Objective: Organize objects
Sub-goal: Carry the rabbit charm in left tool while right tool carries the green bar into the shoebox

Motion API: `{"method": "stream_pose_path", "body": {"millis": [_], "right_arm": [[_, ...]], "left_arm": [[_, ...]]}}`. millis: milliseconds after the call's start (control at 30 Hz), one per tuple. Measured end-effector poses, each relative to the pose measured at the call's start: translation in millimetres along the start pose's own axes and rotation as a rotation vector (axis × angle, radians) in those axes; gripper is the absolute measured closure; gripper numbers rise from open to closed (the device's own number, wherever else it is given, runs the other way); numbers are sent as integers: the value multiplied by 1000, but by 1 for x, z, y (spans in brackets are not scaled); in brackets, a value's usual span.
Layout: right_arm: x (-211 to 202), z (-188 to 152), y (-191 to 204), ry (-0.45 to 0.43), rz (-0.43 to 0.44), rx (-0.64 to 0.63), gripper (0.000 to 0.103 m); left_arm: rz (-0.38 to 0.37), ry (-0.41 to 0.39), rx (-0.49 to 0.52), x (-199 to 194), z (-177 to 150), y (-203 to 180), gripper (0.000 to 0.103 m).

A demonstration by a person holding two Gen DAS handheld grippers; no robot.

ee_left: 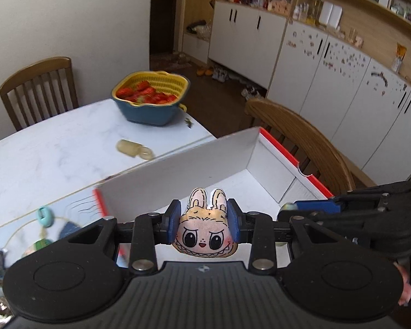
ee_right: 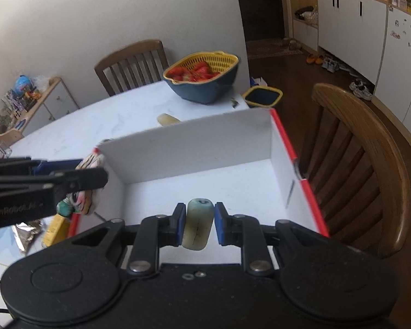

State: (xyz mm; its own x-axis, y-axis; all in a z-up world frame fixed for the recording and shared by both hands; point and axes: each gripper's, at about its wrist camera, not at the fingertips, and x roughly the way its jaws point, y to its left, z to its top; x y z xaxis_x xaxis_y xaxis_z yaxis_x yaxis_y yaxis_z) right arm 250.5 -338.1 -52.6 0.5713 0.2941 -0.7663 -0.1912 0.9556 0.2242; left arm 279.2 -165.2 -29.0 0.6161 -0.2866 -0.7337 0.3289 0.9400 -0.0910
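Observation:
My left gripper [ee_left: 204, 220] is shut on a plush bunny-face toy [ee_left: 204, 235] and holds it over the near-left wall of a white box with red edges [ee_left: 271, 170]. My right gripper [ee_right: 197, 220] is shut on a pale green rounded toy [ee_right: 196, 226] and holds it above the box's white floor [ee_right: 233, 181]. In the right wrist view the left gripper [ee_right: 93, 175] and the bunny toy [ee_right: 91, 161] show at the box's left wall. In the left wrist view the right gripper [ee_left: 290, 207] comes in from the right.
A blue and yellow basket of strawberries [ee_left: 150, 98] stands at the table's far corner. A pale yellowish object [ee_left: 133, 148] lies on the white table [ee_left: 54, 153]. Small toys and a foil packet [ee_right: 27, 235] lie left of the box. Wooden chairs [ee_right: 364, 164] stand around; a bin [ee_right: 263, 96] is on the floor.

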Motion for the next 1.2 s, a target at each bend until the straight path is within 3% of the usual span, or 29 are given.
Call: {"method": "stream_pose_path", "body": {"millis": [167,600,1200], "right_arm": [[14,3,-15,26,-17,-46,83],[62,2,-27,213,48,-168,83],[92,7,-25,269,23,-228,83]], "left_arm": [[-1,70,7,44,13,-20,68],[35,220,7,137,20,-40,68],[57,324,-10,186,14,-38,66]]}}
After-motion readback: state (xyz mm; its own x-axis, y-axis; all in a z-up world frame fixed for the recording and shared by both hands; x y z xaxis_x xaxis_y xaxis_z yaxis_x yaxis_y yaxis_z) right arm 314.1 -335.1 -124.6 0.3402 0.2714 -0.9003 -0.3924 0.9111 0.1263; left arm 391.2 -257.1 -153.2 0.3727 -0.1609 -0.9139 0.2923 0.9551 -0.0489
